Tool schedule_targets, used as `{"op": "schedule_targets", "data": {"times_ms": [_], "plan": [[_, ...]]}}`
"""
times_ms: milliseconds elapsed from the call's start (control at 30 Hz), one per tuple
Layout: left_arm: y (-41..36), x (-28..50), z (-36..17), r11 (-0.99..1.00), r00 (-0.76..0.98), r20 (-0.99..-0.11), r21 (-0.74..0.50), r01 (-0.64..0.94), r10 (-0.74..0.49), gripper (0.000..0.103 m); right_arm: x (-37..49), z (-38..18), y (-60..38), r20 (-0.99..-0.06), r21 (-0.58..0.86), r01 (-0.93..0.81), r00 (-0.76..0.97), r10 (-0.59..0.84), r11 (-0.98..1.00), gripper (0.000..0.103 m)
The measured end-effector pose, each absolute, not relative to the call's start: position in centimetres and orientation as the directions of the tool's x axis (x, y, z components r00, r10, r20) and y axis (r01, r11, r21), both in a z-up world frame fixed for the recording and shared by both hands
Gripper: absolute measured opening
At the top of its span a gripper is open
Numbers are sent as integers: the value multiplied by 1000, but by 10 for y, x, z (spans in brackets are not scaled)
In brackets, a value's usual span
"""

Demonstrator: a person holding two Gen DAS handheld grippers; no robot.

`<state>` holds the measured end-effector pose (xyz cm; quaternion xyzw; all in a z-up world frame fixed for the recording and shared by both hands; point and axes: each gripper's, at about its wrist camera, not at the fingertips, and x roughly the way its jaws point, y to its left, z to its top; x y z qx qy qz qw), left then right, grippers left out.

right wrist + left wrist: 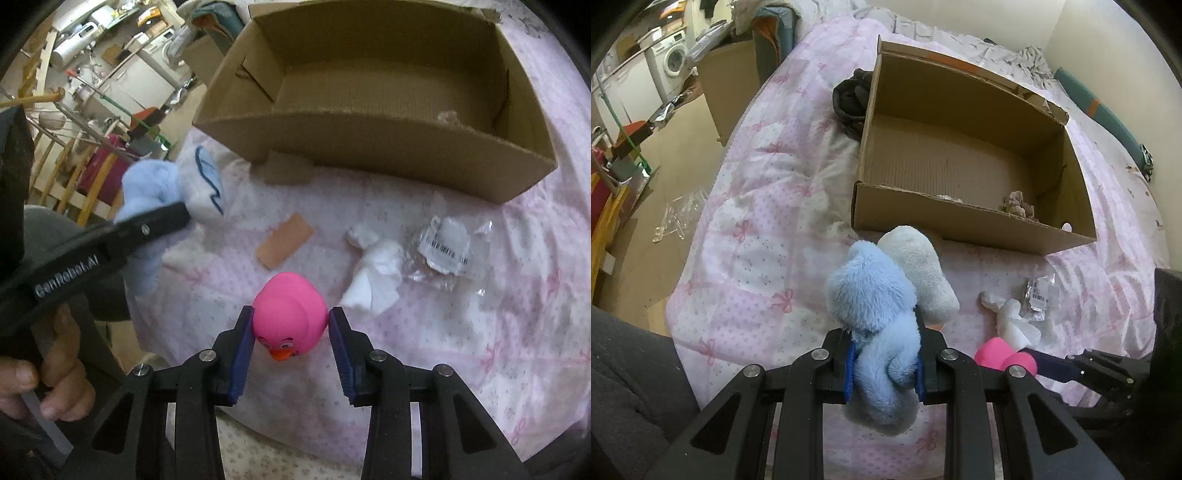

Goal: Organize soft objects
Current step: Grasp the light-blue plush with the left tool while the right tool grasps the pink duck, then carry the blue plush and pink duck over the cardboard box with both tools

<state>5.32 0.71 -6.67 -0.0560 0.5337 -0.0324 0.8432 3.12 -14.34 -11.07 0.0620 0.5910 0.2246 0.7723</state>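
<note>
My left gripper [884, 365] is shut on a light blue and white plush toy [875, 295] and holds it above the pink quilt, in front of the open cardboard box [960, 218]. The plush also shows in the right wrist view [173, 184], pinched by the left gripper's fingers [159, 221]. My right gripper [291, 325] is shut on a pink rubber duck [290, 315], its beak toward the camera; the duck also shows in the left wrist view [1001, 356]. The box [369, 147] lies ahead and holds a small brownish soft item [1017, 205].
On the quilt [480, 314] lie a crumpled white cloth [376, 269], a clear plastic bag with a barcode label [447, 247] and a tan cardboard piece [284, 240]. A dark garment [851, 98] lies left of the box. The bed edge drops to the floor at left.
</note>
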Motion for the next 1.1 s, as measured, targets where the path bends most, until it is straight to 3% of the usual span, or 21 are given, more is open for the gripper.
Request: {"op": "schedule_targets", "data": {"times_ms": [567,1100], "plan": [[6,47,-51,998,464,-884,-67,4,-61,22,40,-60,-181,-690,531,-260,419,590,806,42],[-10,113,16,997,582,-810,-38,62,-67,22,83,4,-235,-637,450,-197,614,467,871,42]]}}
